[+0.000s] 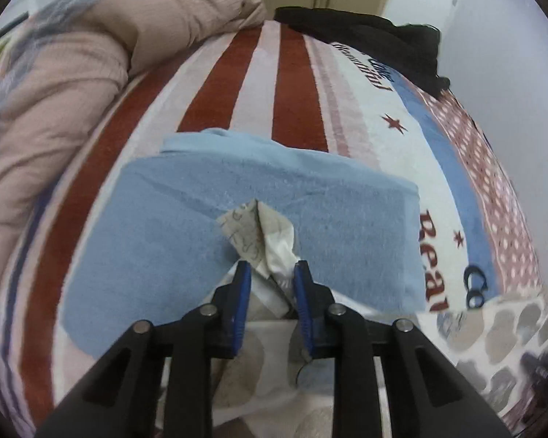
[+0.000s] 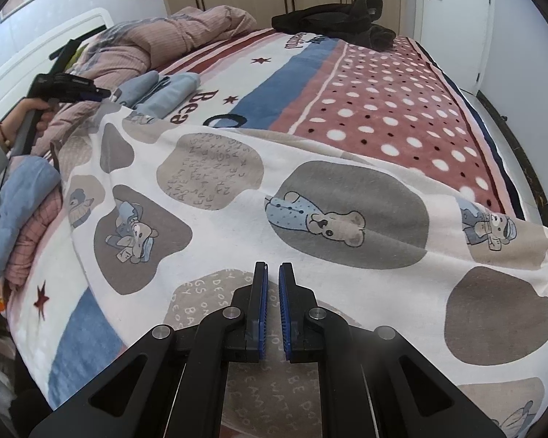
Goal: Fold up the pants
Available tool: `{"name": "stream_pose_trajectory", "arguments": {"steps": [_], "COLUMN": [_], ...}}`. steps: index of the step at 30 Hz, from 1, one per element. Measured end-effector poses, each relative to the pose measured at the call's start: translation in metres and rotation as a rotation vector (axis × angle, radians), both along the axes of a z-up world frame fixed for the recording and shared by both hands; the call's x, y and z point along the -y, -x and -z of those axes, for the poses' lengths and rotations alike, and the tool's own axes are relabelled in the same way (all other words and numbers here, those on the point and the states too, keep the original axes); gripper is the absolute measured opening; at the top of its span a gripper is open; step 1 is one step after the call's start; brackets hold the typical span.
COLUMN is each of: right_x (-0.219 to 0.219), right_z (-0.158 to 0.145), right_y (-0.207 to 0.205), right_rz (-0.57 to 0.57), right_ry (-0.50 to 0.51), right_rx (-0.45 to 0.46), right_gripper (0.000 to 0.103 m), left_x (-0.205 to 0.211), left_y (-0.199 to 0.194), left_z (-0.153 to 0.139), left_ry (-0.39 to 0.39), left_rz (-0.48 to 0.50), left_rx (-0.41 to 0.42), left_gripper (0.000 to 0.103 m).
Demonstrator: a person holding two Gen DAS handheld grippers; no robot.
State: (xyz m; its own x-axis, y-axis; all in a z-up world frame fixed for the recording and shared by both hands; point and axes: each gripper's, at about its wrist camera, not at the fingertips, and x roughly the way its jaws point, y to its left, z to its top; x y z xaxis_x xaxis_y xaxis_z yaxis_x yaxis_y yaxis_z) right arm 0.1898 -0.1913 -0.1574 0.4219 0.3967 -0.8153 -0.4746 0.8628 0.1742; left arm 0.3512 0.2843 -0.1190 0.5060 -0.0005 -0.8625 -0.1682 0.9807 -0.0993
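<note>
On the bed (image 2: 402,84), the left gripper (image 1: 272,270) is pinching a pants (image 2: 310,200) corner; the right gripper (image 2: 273,273), closed on cloth, is risking a slip.

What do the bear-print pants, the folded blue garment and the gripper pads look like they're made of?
Bear-print pants: thin, matte woven or knit fabric, probably cotton; they drape in soft creases.
Folded blue garment: fuzzy fleece or terry, judging by its napped surface.
Pads of the right gripper: ribbed blue rubber or plastic on black, seemingly hard plastic fingers.
</note>
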Motion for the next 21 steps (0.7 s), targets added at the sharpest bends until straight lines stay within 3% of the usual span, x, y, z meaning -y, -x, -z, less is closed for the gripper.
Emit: {"name": "stream_pose_trajectory", "arguments": {"steps": [4,7,12,15,17,21], "right_x": [-0.002,-0.003,-0.007,-0.014,-0.019,-0.034], "right_z": [0.003,0.003,0.003,0.002,0.002,0.005], "right_y": [0.0,0.001,0.003,-0.001,-0.003,-0.005], "right_rz": [0.003,0.001,-0.007,-0.015,-0.015,-0.032], "right_ry": [-0.013,-0.028,-0.013,-0.005,-0.026,-0.049], "right_rx": [-0.008,-0.011,-0.006,0.0,0.003,-0.001], "right_gripper": [0.003,0.003,0.003,0.003,0.011,0.011], "left_x": [0.008,0.01,-0.006,0.007,0.02,0.035], "left_y": [0.006,0.006,0.014,0.017,0.02,0.023], "left_z": [0.001,0.011,0.018,0.028,0.036,0.04], "left_ry": [-0.086,-0.204,-0.166,-0.176,-0.197,-0.243], "left_rz": [0.065,0.056,0.007,0.098,0.166,0.206], "left_rx": [-0.037,-0.08,-0.064,-0.092,-0.102,-0.096], "left_gripper": [0.026,0.026,0.026,0.026,0.026,0.027]}}
